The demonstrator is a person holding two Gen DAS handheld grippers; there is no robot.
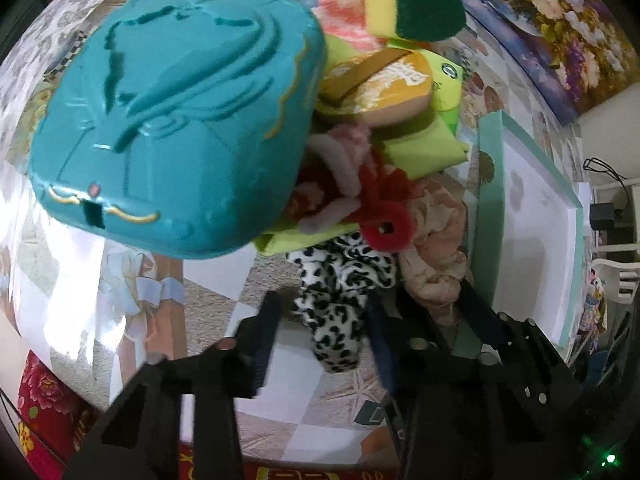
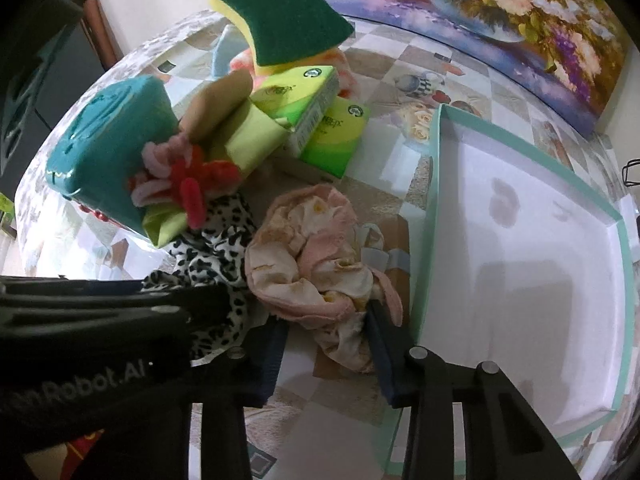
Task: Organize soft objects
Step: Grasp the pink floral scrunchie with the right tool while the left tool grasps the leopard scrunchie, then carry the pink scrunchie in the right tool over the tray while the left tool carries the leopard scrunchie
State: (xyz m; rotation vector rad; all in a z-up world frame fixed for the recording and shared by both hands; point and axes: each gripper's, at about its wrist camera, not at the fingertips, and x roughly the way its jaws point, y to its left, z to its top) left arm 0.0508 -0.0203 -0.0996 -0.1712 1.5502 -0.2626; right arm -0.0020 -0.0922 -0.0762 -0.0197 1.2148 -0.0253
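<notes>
Already low over the pile, the left gripper (image 1: 320, 328) straddles the black-and-white spotted fleece (image 1: 338, 280) at lower centre; whether its pads bite cannot be told. The right gripper (image 2: 328, 344) brackets the crumpled pink cloth (image 2: 316, 256) at centre frame, one pad touching its hem, a firm pinch unconfirmed. Both cloths are limp and wrinkled, likely to slip or snag. Lifting the fleece could topple what leans above it: fuzzy red-and-pink pipe cleaners (image 2: 184, 184), green tissue packs (image 2: 304, 108), a scouring sponge (image 2: 276, 24), a hard teal case (image 1: 168, 120). The shallow white tray (image 2: 520, 248) waits at right.
</notes>
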